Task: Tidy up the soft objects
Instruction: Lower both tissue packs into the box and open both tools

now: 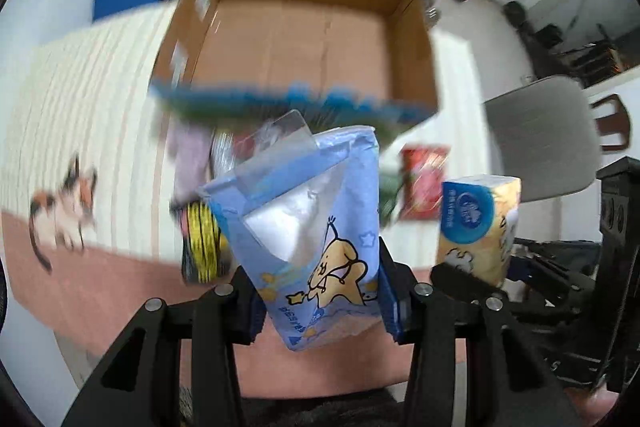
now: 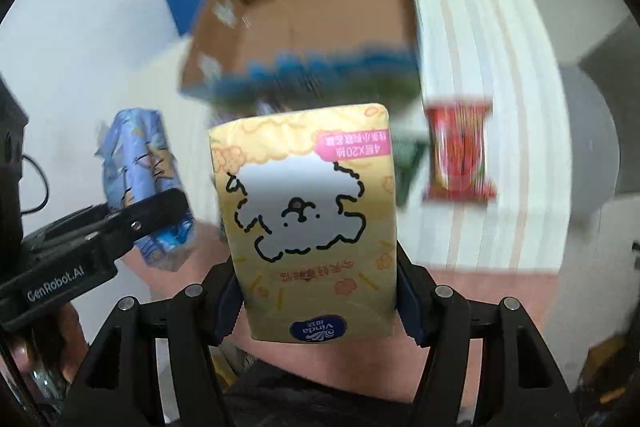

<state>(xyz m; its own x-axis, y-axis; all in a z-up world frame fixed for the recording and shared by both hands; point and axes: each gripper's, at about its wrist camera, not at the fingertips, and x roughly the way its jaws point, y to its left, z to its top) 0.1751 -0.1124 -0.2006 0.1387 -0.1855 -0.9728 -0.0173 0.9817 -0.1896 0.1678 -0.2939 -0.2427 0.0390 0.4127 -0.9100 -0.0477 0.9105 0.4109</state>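
Both of your tongs are loaded. Your left tongs are clenched on the blue tissue pack, whose opened top flap points toward the cardboard box. Your right tongs are clamped on the yellow tissue pack, held upright just this side of the same box. Each pack hangs in the air short of the box's near wall, the blue one to the left of the yellow one.

Judging from how things lie, you are early in the job. The box floor shows bare cardboard wherever the views reach it, so nothing seems to be stowed yet.

Count: one box, two tissue packs in hand, and more left on the striped cloth in front of the box. There is one red packet to the box's right, a green item beside it that is too blurred to name, and one yellow-and-black item plus a pale pinkish thing toward the box's left front. Blur hides whether more lie there. So at least four pieces wait after these two.
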